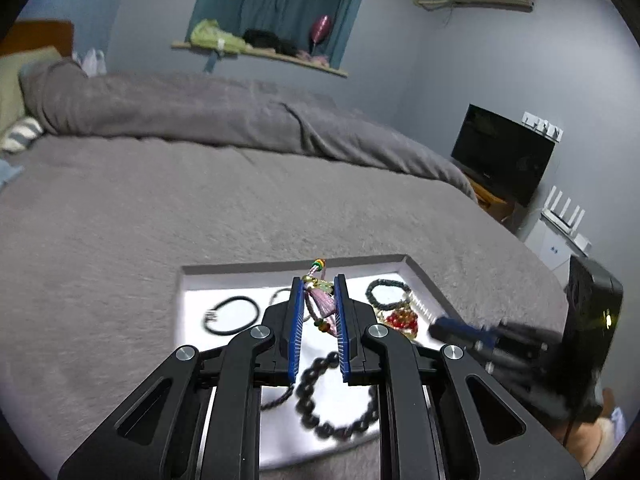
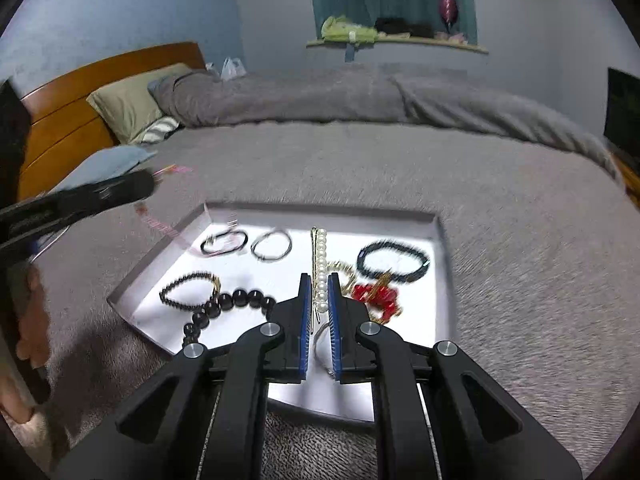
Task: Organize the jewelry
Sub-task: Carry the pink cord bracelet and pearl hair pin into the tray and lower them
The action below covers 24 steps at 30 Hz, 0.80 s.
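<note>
We held both black two-finger grippers with blue pads over a shallow white cardboard tray (image 2: pixel 438 240) that lay on a bed covered by a grey fleece blanket (image 2: pixel 400 168). The left gripper (image 1: pixel 319 284) was clamped on a pink-and-purple tasselled charm with small green, yellow and red beads (image 1: pixel 318 300), which sat between the pads and poked out past their tips above the tray. The right gripper (image 2: pixel 319 280) had its jaws drawn close together; a hairpin lined with white pearls on a gold bar (image 2: pixel 320 256) ran between its pads and beyond the tips, and we judged it gripped there, though the blur made the contact hard to read. In the tray lay a thin black hair tie (image 2: pixel 224 242) and a grey ring-shaped hair tie (image 2: pixel 272 245) side by side near the far wall, a dark beaded bracelet (image 2: pixel 392 262) toward the right wall, a cluster of red beads with gold links (image 2: pixel 378 296) just in front of it, a slim bracelet of small black beads (image 2: pixel 188 292) at the left, and a bracelet of large glossy black beads (image 2: pixel 228 304) beside it. In the left wrist view the right gripper entered from the right edge, blurred, over the tray's right wall.
</note>
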Each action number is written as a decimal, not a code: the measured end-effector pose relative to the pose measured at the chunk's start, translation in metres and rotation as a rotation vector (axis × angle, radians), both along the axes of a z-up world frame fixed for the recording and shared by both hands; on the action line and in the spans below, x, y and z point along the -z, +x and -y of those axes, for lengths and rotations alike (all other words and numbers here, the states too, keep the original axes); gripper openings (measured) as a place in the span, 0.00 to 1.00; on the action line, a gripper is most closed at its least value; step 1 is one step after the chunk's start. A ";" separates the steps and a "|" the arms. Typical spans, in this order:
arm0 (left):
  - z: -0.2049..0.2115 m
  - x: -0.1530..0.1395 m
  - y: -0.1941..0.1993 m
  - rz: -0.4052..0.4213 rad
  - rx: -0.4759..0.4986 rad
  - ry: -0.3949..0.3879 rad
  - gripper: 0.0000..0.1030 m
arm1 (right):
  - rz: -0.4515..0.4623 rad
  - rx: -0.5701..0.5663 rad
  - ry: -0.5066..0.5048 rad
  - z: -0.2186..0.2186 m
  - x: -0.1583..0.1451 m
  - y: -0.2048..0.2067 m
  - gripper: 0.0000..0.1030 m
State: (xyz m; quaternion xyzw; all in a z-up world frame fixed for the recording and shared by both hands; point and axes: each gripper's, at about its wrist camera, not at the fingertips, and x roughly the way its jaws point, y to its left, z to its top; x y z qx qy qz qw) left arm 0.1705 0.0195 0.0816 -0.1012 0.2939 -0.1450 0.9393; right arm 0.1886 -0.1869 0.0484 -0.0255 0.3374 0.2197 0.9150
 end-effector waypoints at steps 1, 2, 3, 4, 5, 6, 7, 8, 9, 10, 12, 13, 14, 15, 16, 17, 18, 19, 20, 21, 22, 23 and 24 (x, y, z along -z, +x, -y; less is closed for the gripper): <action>0.002 0.007 0.008 -0.017 0.001 -0.006 0.15 | -0.010 -0.003 -0.002 -0.001 0.003 0.002 0.08; 0.003 0.014 0.016 -0.039 0.007 -0.016 0.15 | -0.023 -0.006 -0.003 -0.002 0.006 0.006 0.08; 0.003 0.018 0.021 -0.052 0.009 -0.020 0.15 | -0.036 -0.011 -0.009 -0.003 0.009 0.008 0.08; 0.004 0.026 0.027 -0.077 0.008 -0.025 0.15 | -0.043 -0.016 -0.015 -0.004 0.011 0.009 0.08; 0.004 0.031 0.031 -0.100 0.010 -0.028 0.16 | -0.050 -0.019 -0.023 -0.005 0.013 0.011 0.08; 0.004 0.036 0.033 -0.118 0.010 -0.028 0.15 | -0.059 -0.023 -0.028 -0.007 0.015 0.014 0.08; 0.004 0.039 0.035 -0.131 0.009 -0.023 0.15 | -0.064 -0.026 -0.030 -0.009 0.016 0.014 0.08; 0.004 0.042 0.036 -0.144 0.007 -0.014 0.16 | -0.072 -0.030 -0.033 -0.011 0.017 0.016 0.08; 0.005 0.045 0.037 -0.161 0.001 0.005 0.15 | -0.081 -0.036 -0.035 -0.014 0.018 0.017 0.08; 0.004 0.047 0.038 -0.168 -0.002 0.013 0.15 | -0.084 -0.039 -0.039 -0.017 0.019 0.017 0.08; 0.003 0.050 0.037 -0.189 -0.003 0.034 0.16 | -0.089 -0.042 -0.060 -0.023 0.020 0.017 0.08; 0.003 0.051 0.038 -0.198 -0.003 0.043 0.16 | -0.092 -0.042 -0.068 -0.026 0.020 0.018 0.08; 0.003 0.054 0.039 -0.211 -0.005 0.056 0.16 | -0.098 -0.043 -0.076 -0.027 0.021 0.019 0.08; 0.003 0.057 0.041 -0.223 -0.011 0.064 0.16 | -0.104 -0.043 -0.080 -0.027 0.023 0.019 0.08; 0.001 0.059 0.045 -0.231 -0.020 0.067 0.16 | -0.114 -0.038 -0.090 -0.028 0.025 0.021 0.08; 0.001 0.062 0.046 -0.239 -0.030 0.070 0.16 | -0.119 -0.036 -0.093 -0.029 0.026 0.022 0.08; 0.001 0.064 0.048 -0.247 -0.041 0.075 0.16 | -0.126 -0.033 -0.095 -0.030 0.028 0.023 0.08; 0.001 0.066 0.049 -0.250 -0.046 0.076 0.16 | -0.128 -0.033 -0.094 -0.029 0.028 0.022 0.08; 0.001 0.068 0.049 -0.254 -0.048 0.075 0.16 | -0.130 -0.035 -0.094 -0.030 0.029 0.022 0.08; 0.002 0.069 0.049 -0.257 -0.047 0.077 0.16 | -0.130 -0.038 -0.092 -0.032 0.029 0.022 0.08; 0.002 0.070 0.049 -0.258 -0.047 0.082 0.16 | -0.129 -0.040 -0.092 -0.032 0.028 0.021 0.08; 0.003 0.071 0.049 -0.260 -0.048 0.090 0.16 | -0.128 -0.041 -0.094 -0.032 0.028 0.021 0.08; 0.004 0.072 0.049 -0.262 -0.051 0.098 0.16 | -0.127 -0.041 -0.096 -0.032 0.029 0.020 0.08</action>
